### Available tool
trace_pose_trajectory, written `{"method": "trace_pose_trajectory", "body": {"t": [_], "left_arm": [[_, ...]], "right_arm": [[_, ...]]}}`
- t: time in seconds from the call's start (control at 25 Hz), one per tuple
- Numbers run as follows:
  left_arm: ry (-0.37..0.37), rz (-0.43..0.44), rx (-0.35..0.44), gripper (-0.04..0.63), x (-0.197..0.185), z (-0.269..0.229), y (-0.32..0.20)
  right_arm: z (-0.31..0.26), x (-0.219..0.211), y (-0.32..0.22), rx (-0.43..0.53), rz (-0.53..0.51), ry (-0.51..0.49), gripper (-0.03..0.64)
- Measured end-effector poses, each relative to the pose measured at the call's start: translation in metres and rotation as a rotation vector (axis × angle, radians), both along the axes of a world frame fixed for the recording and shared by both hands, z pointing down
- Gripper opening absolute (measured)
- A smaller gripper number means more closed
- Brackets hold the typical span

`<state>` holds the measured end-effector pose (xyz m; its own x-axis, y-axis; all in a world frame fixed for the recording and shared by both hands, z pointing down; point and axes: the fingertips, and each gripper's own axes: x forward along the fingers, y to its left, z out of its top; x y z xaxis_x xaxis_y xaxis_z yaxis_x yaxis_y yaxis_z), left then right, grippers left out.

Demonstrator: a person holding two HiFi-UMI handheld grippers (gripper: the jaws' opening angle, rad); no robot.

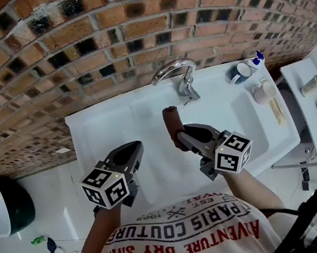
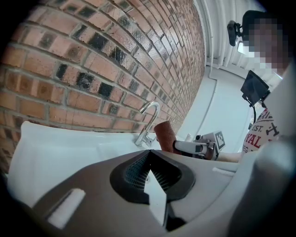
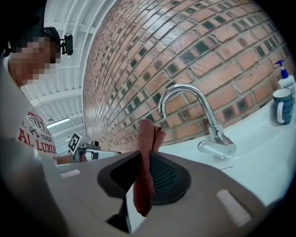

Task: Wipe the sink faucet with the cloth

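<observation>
A chrome faucet [image 1: 177, 74] [image 3: 196, 111] curves over the white sink [image 1: 139, 117] at the brick wall. A reddish-brown cloth [image 1: 172, 121] [image 3: 145, 159] stands up out of my right gripper [image 1: 180, 135] [image 3: 147, 162], which is shut on it, a short way in front of the faucet and not touching it. My left gripper [image 1: 134, 151] [image 2: 149, 153] hovers over the basin's left half with its jaws together and nothing between them. From the left gripper view the cloth [image 2: 164, 134] shows beside the faucet [image 2: 149, 121].
A blue mug [image 1: 240, 72] [image 3: 282, 106], a soap bottle [image 1: 257, 59] [image 3: 286, 79] and a white cup [image 1: 261, 93] stand on the sink's right ledge. A white shelf [image 1: 315, 105] is further right. A dark bin [image 1: 13, 203] sits on the floor at left.
</observation>
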<state>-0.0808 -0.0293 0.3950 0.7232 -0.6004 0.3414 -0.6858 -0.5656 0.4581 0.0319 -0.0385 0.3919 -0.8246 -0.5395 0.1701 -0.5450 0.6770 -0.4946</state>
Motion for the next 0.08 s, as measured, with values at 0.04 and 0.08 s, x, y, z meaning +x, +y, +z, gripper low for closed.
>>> {"method": "trace_pose_trajectory", "body": {"t": [0.04,0.08], "left_arm": [[0.0,0.001,0.001,0.005,0.0004,-0.0005,-0.0002],[-0.001,0.003,0.002,0.005,0.0009,-0.001,-0.0005]], "right_arm": [[0.0,0.0004,-0.0002,0.0,0.0,0.001,0.061],[0.0,0.0009,-0.0003,0.0,0.0,0.002,0.061]]}}
